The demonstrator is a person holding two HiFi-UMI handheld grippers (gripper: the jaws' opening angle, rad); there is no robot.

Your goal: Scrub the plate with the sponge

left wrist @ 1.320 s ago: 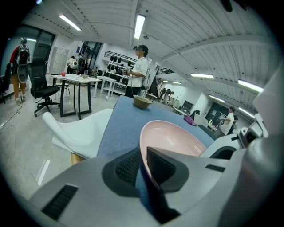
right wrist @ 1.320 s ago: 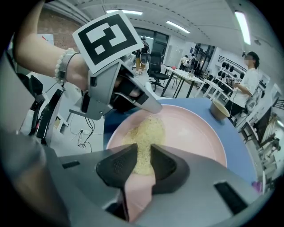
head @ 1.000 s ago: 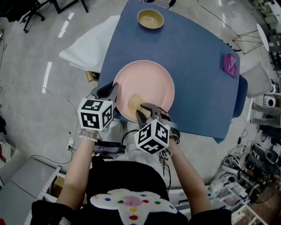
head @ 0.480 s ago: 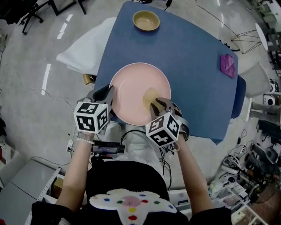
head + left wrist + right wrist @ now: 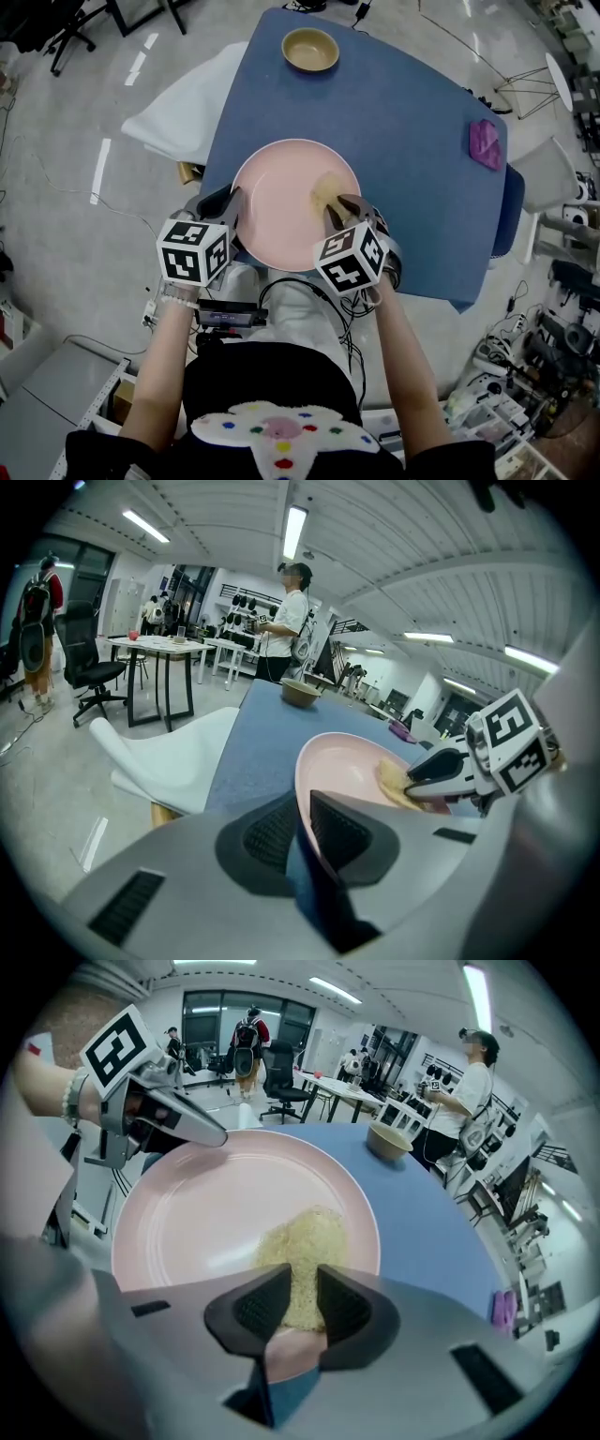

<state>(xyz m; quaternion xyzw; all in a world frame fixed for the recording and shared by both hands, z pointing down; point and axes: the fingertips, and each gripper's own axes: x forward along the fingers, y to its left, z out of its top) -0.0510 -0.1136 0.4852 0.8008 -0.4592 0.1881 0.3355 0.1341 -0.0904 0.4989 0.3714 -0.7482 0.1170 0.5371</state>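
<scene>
We see the pink plate (image 5: pixel 281 187) at the near edge of the blue surface (image 5: pixel 412 131), with its near rim reaching past that edge toward the person. The left gripper (image 5: pixel 232 208) grips the plate at its near-left rim. In the left gripper view the jaws are clamped on the rim, one pad on the inside of the plate and one on the outside.

The yellow sponge (image 5: pixel 325 194) lies inside the plate on its right half, flat against the pink surface. The right gripper (image 5: pixel 343 212) comes in over the near-right rim and has the sponge. In the right gripper view we see the near end of the sponge (image 5: pixel 305 1246) between the two dark pads, both pads touching it, and the jaws are closing on it. The rest of the sponge spreads out ahead of the jaws toward the middle of the plate. From the left gripper view we see the right gripper (image 5: pixel 439 772) pressing the sponge down onto the plate's inner face.

Farther off on the surface, a small tan bowl (image 5: pixel 310 49) stands near the far corner, well apart from the plate. A purple cloth (image 5: pixel 485 142) lies near the right edge. A white chair (image 5: pixel 178 103) stands beside the surface on the left. In the gripper views we see other people standing in the room behind.
</scene>
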